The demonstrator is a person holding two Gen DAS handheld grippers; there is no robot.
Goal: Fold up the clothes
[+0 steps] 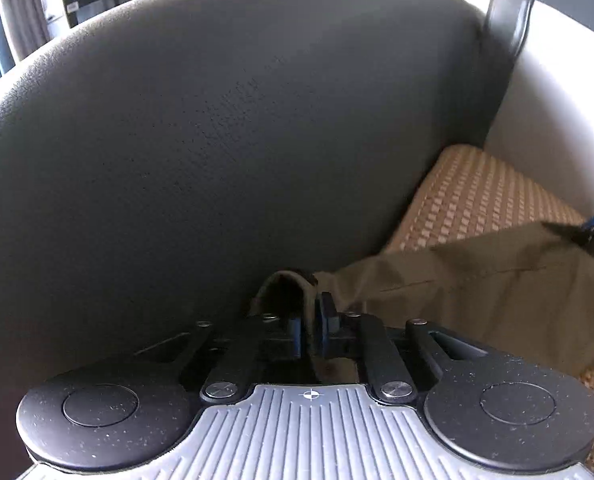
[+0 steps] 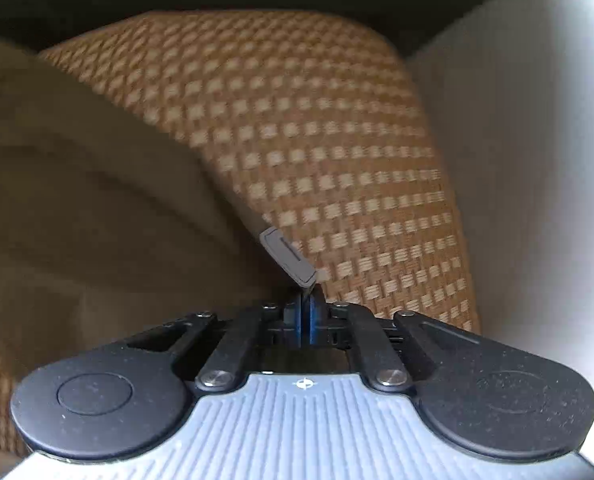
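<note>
**A:** left gripper [image 1: 311, 320] is clamping the olive garment [image 1: 477, 292] edge, right gripper [image 2: 305, 314] is pinching its grey tab [image 2: 289, 258]

**B:** so it's lying unfolded on the woven mat [image 2: 317, 140], folding's barely starting

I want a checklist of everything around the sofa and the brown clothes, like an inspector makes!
Surface: woven mat on the sofa seat.
Job's things: olive-brown garment on the mat, grey tag at its edge.
Clutter: nothing seen.
Grippers: left gripper jaws pinch a garment fold; right gripper jaws pinch the edge by the tag.
Cables: nothing seen.
Surroundings: dark leather backrest, pale armrest.
</note>
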